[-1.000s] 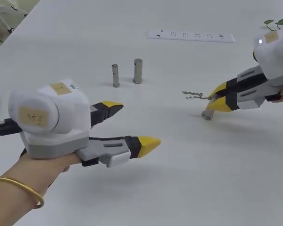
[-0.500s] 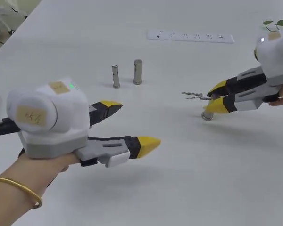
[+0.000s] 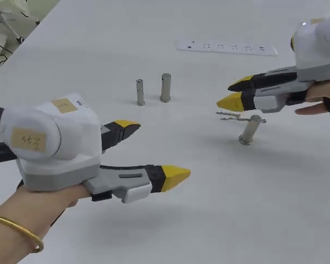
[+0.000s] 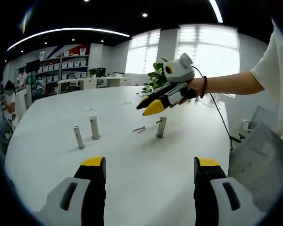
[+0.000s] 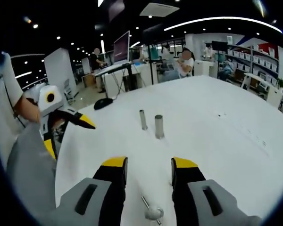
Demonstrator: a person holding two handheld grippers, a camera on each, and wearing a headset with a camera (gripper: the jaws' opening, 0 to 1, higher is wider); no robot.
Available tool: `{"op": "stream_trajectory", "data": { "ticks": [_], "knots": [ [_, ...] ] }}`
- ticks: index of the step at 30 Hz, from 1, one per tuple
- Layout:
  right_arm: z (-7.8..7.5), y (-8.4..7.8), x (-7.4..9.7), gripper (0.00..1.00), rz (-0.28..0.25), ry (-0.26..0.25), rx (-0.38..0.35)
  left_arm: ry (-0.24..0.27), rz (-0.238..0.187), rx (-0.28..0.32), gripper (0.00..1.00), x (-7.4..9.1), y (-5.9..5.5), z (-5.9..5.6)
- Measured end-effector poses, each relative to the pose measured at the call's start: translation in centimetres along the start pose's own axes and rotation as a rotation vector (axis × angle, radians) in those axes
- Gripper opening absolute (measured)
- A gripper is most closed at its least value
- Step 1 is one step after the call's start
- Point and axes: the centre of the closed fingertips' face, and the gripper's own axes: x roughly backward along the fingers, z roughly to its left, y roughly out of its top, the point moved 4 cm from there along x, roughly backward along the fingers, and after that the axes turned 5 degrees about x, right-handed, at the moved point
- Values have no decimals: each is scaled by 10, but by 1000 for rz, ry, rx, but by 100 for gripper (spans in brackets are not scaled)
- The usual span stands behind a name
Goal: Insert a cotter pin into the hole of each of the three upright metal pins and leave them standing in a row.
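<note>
Now the right gripper (image 3: 226,94) has let go and lifted, its jaws parted and empty. The cotter pin (image 3: 231,115) seems lodged through the third metal pin (image 3: 249,130), just beneath those jaws. The left gripper (image 3: 163,149) hangs open, with the two other metal pins (image 3: 165,87) ahead, apparently unpinned.

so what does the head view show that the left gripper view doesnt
Head view: the left gripper whole, white body included, held in a hand with a gold bangle at the wrist.

Left gripper view: the room behind the table, with bright windows, shelves and the white sleeve of the arm holding the right gripper.

Both: the thin upright pin, the thicker pin beside it, the third pin with the cotter pin at it, and the right gripper open above them.
</note>
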Motion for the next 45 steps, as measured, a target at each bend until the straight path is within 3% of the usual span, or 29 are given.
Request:
{"op": "stream_trajectory", "data": {
  "ticks": [6, 16, 21, 28, 35, 41, 45],
  "knots": [
    [-4, 13, -24, 39, -43, -4, 20, 17, -12, 14, 81, 6, 1, 2],
    [-4, 23, -56, 37, -1, -40, 62, 49, 18, -18, 85, 14, -2, 6],
    [-5, 28, -74, 37, 1, -58, 62, 66, 4, -26, 89, 18, 2, 7],
    [-9, 28, -93, 36, -9, -102, 32, 84, 2, -30, 94, 21, 1, 10],
    [-18, 29, -113, 35, -11, -139, -4, 92, -28, -10, 98, 23, 1, 11],
    [-24, 32, -122, 30, -58, -169, -84, 93, -47, 4, 99, 24, 2, 11],
    [-25, 32, -126, 26, -63, -185, -91, 101, -34, 1, 99, 24, -2, 12]
  ]
}}
